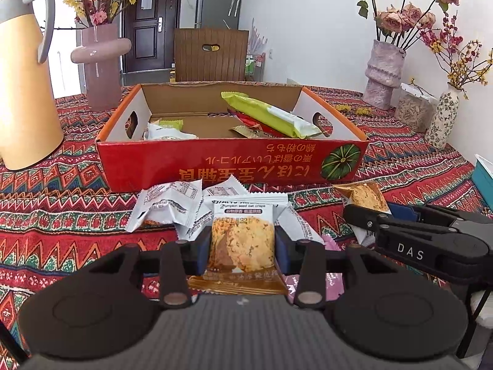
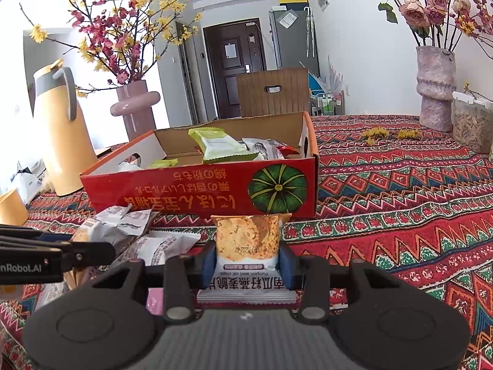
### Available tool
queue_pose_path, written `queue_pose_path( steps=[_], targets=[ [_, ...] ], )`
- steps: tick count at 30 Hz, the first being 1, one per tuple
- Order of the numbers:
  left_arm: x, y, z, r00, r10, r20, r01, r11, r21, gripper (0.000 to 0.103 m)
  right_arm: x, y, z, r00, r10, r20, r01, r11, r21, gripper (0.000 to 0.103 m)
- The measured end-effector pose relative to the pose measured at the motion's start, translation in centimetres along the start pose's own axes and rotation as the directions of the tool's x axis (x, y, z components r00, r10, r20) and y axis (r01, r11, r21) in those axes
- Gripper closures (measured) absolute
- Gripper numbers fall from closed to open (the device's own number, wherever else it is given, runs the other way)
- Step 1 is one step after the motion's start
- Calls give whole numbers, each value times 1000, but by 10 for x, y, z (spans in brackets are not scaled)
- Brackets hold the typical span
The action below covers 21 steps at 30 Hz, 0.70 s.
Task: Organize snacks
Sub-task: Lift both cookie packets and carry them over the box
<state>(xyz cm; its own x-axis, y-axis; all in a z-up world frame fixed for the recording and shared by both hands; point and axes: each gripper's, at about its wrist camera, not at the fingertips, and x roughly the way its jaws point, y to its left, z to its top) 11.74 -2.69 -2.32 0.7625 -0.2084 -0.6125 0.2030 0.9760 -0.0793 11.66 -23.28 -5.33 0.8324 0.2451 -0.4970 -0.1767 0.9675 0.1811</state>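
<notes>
Each tool, left and right, pinches one oat-crisp packet (box ahead).

Left gripper and right gripper both clamped (pads pressing packets), angled downward.

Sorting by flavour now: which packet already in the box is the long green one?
The long green packet leaning on the red box right side, over red wrappers; the other green-topped packet at left is small.
</notes>
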Motion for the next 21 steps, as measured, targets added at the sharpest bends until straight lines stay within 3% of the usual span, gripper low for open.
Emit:
queue_pose_path(
  steps=[9, 21],
  targets=[
    [-16, 5, 21, 996, 26, 85, -27, 1000, 6, 62, -12, 5, 12, 999, -1, 42, 2, 1000, -25, 62],
    [-24, 9, 65, 977, 77, 198, -79, 997, 4, 62, -13, 11, 63, 986, -31, 163, 45, 996, -81, 62]
  ],
)
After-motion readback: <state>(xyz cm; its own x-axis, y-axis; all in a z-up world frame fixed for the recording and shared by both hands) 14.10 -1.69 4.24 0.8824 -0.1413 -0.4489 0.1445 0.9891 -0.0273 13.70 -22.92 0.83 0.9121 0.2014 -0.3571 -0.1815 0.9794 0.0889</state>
